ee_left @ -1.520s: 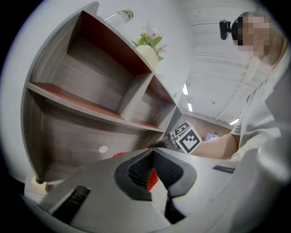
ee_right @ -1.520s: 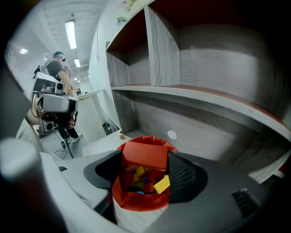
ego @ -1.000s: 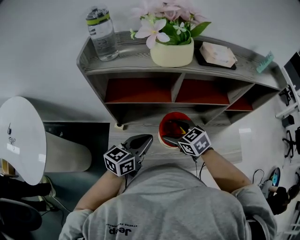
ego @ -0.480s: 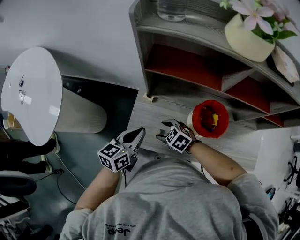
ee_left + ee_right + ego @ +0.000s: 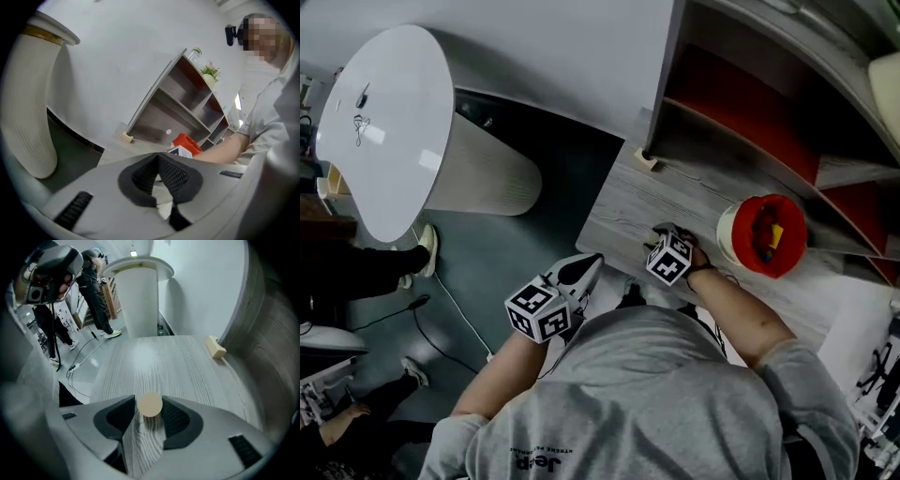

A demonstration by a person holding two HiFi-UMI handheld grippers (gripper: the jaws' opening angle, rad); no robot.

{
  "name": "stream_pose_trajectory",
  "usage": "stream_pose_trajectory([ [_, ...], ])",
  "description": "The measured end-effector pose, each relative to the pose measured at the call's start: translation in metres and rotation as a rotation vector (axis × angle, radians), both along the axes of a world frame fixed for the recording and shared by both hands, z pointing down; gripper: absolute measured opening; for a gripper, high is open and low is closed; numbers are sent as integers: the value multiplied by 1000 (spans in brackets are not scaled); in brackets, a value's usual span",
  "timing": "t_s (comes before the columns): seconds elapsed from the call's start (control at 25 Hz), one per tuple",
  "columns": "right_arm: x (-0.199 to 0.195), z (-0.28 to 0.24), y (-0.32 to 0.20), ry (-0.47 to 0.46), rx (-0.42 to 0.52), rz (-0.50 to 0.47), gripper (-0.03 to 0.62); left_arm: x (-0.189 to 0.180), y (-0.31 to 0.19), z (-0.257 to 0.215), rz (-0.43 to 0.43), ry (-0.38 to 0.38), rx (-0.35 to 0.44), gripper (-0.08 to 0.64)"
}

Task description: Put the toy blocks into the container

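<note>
The right gripper [image 5: 149, 401] is seen closing around a pale round wooden toy block [image 5: 150, 404], which stands on the grey wood-grain shelf board [image 5: 159, 362]. One pad is at the block; a sliver of gap is seen at the other. Open board is noted ahead, up to its far edge. A small beige rectangular block [image 5: 215, 347] lies beside the shelf upright. The red round container [image 5: 764, 234] stands to the right, apart. The left gripper [image 5: 158, 157], jaws together and empty, is held past the board's front edge.
</note>
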State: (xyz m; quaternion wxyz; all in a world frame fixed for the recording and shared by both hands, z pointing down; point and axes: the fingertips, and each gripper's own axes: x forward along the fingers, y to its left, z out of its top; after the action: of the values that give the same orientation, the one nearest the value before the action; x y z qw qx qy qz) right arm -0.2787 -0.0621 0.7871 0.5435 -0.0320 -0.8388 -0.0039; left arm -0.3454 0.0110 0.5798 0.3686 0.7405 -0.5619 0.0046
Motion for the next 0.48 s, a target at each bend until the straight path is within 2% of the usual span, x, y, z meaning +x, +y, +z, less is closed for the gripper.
stream_pose_trajectory([
  [0.08, -1, -2, 2, -15, -3, -1, 164, 3, -1, 0, 14, 1, 1, 12],
  [0.2, -4, -26, 4, -64, -22, 22, 164, 11, -10, -9, 48, 2, 21, 12],
  [0.32, -2, -80, -5, -156, -45, 94, 164, 25, -28, -26, 103, 5, 57, 12],
  [0.48, 25, -171, -47, -287, -1, 234, 164, 61, -78, -56, 246, 18, 153, 12],
])
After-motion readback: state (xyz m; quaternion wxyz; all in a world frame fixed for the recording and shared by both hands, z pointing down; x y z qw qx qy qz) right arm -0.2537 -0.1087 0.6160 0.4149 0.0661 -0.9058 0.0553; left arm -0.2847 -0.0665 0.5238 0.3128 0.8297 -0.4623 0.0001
